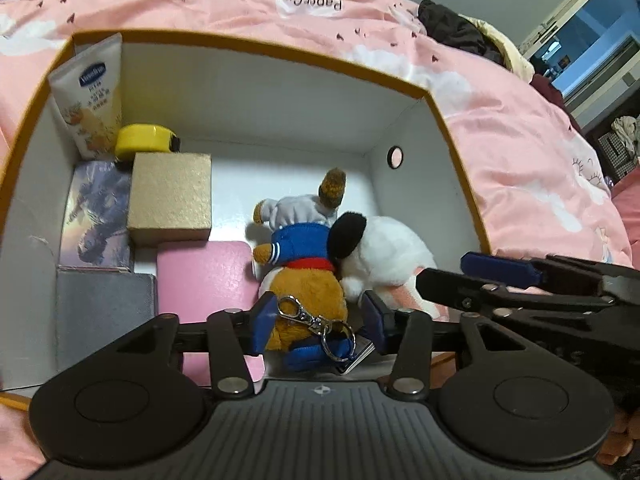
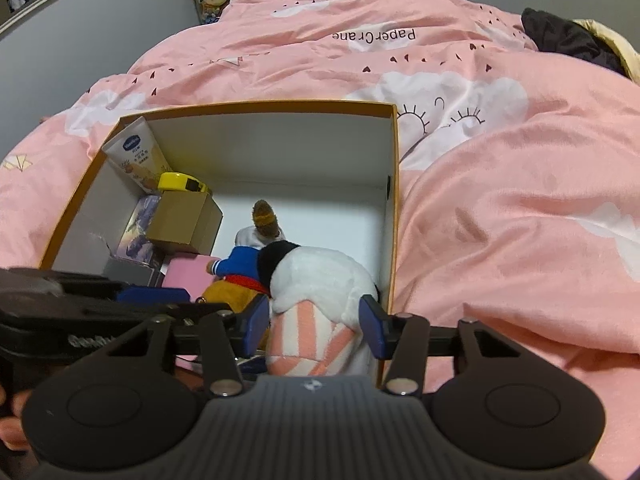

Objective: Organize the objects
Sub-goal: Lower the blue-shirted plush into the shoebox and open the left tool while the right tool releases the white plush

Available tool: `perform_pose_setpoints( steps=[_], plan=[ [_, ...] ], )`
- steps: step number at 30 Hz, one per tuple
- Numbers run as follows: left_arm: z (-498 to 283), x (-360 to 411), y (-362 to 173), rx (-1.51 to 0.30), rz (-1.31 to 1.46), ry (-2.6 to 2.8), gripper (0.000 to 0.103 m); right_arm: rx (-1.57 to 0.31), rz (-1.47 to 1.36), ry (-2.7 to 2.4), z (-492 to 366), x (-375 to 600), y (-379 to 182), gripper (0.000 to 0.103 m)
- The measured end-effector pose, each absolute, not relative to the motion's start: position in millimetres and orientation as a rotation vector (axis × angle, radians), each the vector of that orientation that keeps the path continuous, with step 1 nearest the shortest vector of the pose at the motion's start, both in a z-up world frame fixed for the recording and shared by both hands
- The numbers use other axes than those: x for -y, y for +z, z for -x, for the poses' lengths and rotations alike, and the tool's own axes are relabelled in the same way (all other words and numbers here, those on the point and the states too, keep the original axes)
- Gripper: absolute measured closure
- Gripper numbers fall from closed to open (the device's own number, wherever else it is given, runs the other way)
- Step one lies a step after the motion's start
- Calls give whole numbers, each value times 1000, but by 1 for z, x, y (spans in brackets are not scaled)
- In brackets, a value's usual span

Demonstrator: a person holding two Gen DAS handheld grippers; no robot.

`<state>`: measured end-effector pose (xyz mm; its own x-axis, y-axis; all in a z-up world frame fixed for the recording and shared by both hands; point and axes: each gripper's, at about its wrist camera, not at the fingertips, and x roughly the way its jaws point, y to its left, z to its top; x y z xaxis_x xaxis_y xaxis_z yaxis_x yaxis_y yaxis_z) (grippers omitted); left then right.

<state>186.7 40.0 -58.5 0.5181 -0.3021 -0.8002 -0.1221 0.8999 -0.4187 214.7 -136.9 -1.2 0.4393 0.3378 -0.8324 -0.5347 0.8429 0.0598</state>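
- Plush toys lie inside the open box: left gripper clasps the brown plush, right gripper the white plush.
- Step: placing; next, release both.

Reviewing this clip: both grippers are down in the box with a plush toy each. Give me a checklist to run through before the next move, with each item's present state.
1. Left gripper around the brown plush keychain: ok, toy sits between its blue pads.
2. Right gripper around the white plush toy: ok, pink-striped part between pads.
3. Pads pressing firmly on either toy: cannot tell.
4. Both toys inside the cardboard box: ok.
5. Keychain's metal clip free of the fingers: cannot tell, it lies near the left pad.
6. Grippers apart from each other: ok, close but side by side.
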Motion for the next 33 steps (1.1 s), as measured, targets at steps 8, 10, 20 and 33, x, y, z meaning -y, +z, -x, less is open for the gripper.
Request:
perform_pose_setpoints(
  steps=[8,10,20,33],
  plan=[
    [-193,-33,-67,-1064,404,-104,76,-992,230,566,-214,133,-9,79],
    [-193,-31,-71,-1066,394,-97,76,-991,238,561,-213,132,-12,80],
    [-194,-29,-73,-1075,374,-88,76,-984,262,555,-212,129,-15,81],
    [-150,-31,-14,-875,346,-96,76,-757,235,647,-168,145,30,71]
  ],
)
